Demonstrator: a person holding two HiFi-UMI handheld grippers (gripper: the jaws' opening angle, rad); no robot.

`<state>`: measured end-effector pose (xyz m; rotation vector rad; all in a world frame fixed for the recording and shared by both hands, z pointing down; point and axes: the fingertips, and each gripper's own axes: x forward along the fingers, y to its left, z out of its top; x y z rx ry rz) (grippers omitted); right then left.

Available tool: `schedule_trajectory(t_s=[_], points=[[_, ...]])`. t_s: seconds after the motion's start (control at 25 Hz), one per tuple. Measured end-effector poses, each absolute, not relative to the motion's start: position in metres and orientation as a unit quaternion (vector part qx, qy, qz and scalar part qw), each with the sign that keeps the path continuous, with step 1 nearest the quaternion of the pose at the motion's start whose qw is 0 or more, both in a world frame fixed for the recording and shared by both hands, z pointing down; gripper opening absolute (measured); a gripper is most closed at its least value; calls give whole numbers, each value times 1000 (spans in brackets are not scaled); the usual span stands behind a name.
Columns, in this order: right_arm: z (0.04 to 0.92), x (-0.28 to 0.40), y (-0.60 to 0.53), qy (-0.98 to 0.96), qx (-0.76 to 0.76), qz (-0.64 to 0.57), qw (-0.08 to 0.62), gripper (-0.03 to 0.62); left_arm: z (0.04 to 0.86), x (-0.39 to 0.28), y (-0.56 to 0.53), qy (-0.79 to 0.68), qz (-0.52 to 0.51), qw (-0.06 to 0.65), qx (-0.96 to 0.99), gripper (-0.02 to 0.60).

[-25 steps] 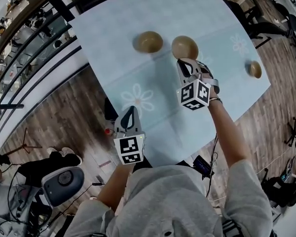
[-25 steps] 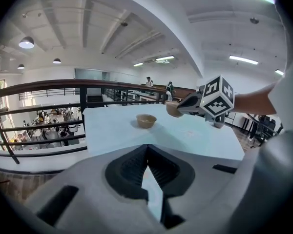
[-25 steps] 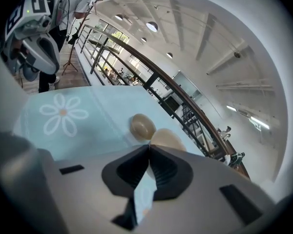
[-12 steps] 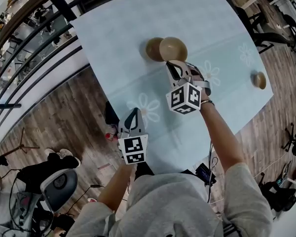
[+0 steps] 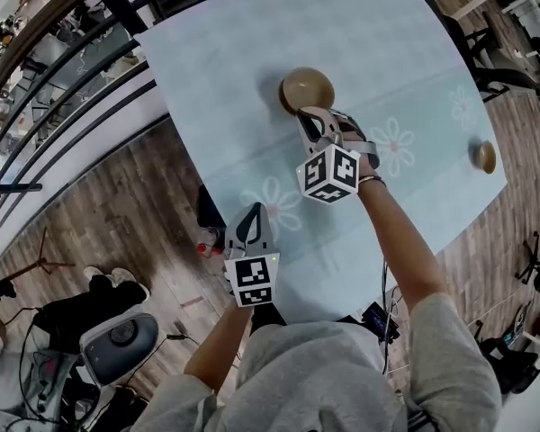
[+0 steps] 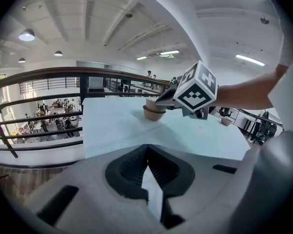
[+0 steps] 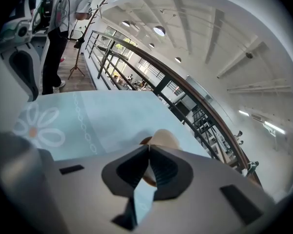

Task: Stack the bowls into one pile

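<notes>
A light blue table [image 5: 234, 70] with daisy prints carries the bowls. My right gripper [image 5: 304, 113] is shut on the near rim of a tan bowl [image 5: 308, 86] and holds it right over a second brown bowl [image 6: 153, 114]. In the left gripper view the held bowl [image 6: 154, 103] sits in or just above the lower one; I cannot tell if they touch. In the right gripper view the held bowl [image 7: 165, 137] shows past the shut jaws. A third small bowl [image 5: 484, 157] stands near the table's right edge. My left gripper [image 5: 252, 212] hangs shut and empty over the table's near left edge.
A dark railing [image 5: 81, 70] runs along the table's left side, with wooden floor [image 5: 117, 214] below it. Black chairs [image 5: 486, 52] stand past the table's right corner. A white and grey machine [image 5: 117, 336] sits on the floor at the lower left.
My right gripper has carried its bowl leftward until it covers the other bowl. The left gripper has drifted slightly and stays shut.
</notes>
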<state>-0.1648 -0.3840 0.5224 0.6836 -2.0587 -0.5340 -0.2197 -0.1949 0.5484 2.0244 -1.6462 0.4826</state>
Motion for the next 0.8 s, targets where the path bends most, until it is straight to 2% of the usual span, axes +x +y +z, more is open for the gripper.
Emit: schedule_trajectory(t_s=[0.64,0.8], points=[[552,-169,-385,-841,277,-144,441,31,544,-235,-198,-609,173,239,736,17],[545,-165,-380,-835,283,-158,444,31,537,-238,-191,-610,173,234,737,17]])
